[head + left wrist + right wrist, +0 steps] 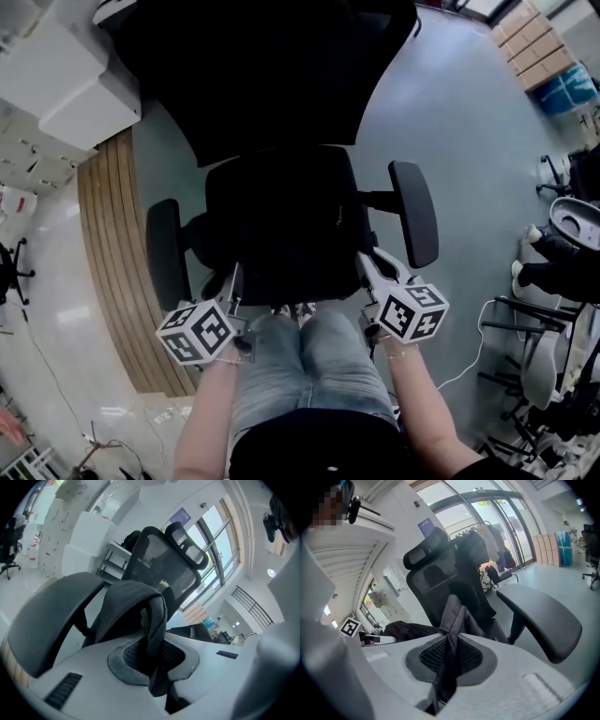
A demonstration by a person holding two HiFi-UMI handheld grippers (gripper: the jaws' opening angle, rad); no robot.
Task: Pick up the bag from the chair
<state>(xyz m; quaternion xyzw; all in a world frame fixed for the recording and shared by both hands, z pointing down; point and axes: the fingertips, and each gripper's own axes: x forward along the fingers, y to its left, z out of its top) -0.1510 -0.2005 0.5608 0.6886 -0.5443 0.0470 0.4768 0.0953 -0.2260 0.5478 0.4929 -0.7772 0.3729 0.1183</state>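
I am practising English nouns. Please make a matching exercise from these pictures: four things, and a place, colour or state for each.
1 bag
2 armrests
3 jeans
4 cardboard boxes

A light blue
B clamped by left gripper and right gripper
C stacked, top right of head view
D one each side of the bag

Pairs: 1-B, 2-D, 3-A, 4-C

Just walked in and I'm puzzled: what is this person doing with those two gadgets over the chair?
A person holds a claw in each hand over a black office chair. The left claw and the right claw are each clamped on a fold of the black fabric bag over the seat, one at either side. Whether the bag has left the seat, I cannot tell.
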